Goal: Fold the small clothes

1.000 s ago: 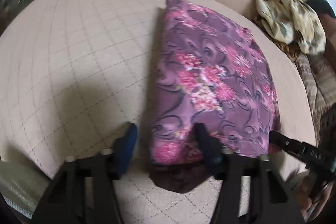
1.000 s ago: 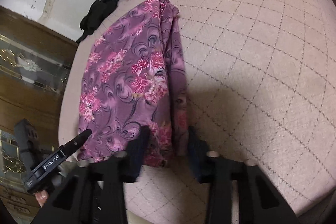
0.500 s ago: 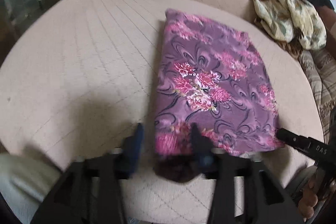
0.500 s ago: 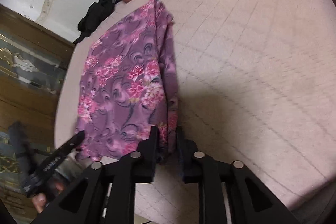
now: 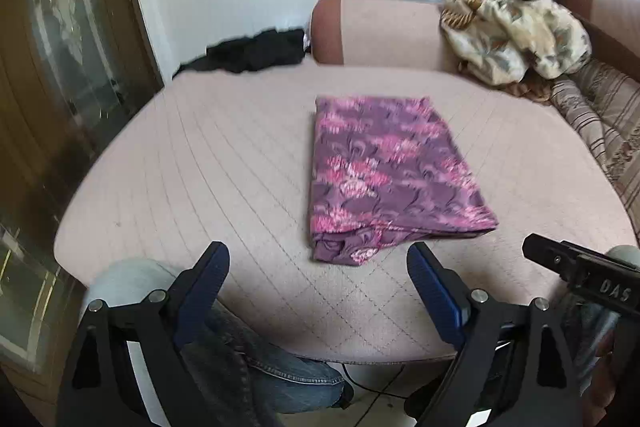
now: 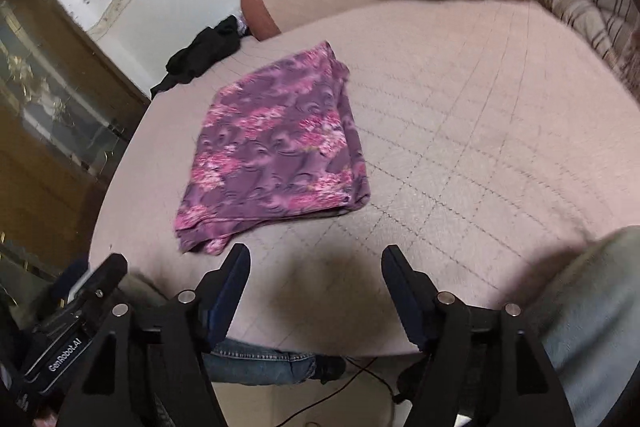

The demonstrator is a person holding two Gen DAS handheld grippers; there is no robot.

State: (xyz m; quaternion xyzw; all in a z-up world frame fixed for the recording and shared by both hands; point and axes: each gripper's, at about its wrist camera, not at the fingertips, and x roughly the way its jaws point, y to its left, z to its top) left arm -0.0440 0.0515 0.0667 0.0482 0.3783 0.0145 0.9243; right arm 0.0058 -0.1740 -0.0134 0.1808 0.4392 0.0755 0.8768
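A purple garment with pink flowers (image 5: 384,175) lies folded into a flat rectangle on the pink quilted cushion (image 5: 208,179); it also shows in the right wrist view (image 6: 280,151). My left gripper (image 5: 318,279) is open and empty, held back over the cushion's near edge, short of the garment's near end. My right gripper (image 6: 316,279) is open and empty too, just off the garment's near right corner. Neither touches the cloth.
A black garment (image 5: 256,53) lies at the cushion's far left. A pink bolster (image 5: 380,31) and a beige patterned cloth (image 5: 516,35) sit at the back. A wooden glass-door cabinet (image 5: 60,67) stands left. My jeans-clad legs (image 5: 280,375) are below the near edge.
Both grippers let go of the garment's near end, opened wide and pulled back toward the cushion's near edge. The garment now lies flat and free.
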